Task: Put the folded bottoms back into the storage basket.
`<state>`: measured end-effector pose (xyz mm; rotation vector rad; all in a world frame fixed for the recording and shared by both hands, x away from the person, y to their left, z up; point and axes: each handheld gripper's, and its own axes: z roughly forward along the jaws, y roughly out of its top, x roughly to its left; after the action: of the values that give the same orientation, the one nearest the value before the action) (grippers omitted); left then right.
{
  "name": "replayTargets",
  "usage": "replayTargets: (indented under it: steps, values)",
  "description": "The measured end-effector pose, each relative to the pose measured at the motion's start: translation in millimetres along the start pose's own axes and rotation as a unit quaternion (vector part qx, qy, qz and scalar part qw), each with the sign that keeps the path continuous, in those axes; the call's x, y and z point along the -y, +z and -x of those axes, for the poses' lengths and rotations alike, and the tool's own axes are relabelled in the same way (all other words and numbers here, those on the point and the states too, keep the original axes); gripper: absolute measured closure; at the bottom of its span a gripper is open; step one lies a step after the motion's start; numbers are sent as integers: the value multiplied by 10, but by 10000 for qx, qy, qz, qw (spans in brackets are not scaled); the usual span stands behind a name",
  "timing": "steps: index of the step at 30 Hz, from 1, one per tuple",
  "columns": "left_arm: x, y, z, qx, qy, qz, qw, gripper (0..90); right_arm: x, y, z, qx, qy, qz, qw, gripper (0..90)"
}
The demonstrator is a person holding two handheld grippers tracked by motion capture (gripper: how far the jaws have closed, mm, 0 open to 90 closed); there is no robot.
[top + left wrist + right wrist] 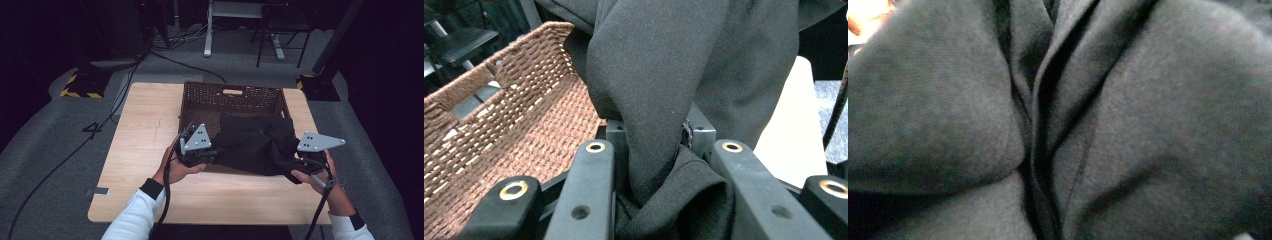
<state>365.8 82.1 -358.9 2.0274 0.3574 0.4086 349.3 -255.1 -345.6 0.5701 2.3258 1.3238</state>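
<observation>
My left gripper point(212, 154) pinches black soft cloth garment point(255, 145); my right gripper point(295, 162) clamps its other end. Garment hangs over near rim of brown woven wicker basket point(232, 97) on light wooden table point(145, 130).

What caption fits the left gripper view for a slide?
Left gripper shut on a fold of black cloth, beside the brown wicker basket.

Grey carpet floor point(60, 150), dark room, white desk frame point(235, 15) behind.
</observation>
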Motion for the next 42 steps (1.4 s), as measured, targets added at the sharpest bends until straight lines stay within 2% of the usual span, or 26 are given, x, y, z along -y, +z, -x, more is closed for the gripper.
replayTargets:
  steps: [11,28,42]
  values:
    - [-76,-39,-122,-174,-10,123,9998,729,-182,53,117,68,-83,41,9999,633]
    - [-235,-31,-309,-414,6,151,9990,730,-362,146,326,140,-91,103,9998,634]
    - [-235,7,-474,-602,-91,125,9981,730,-463,304,494,159,-99,47,9998,633]
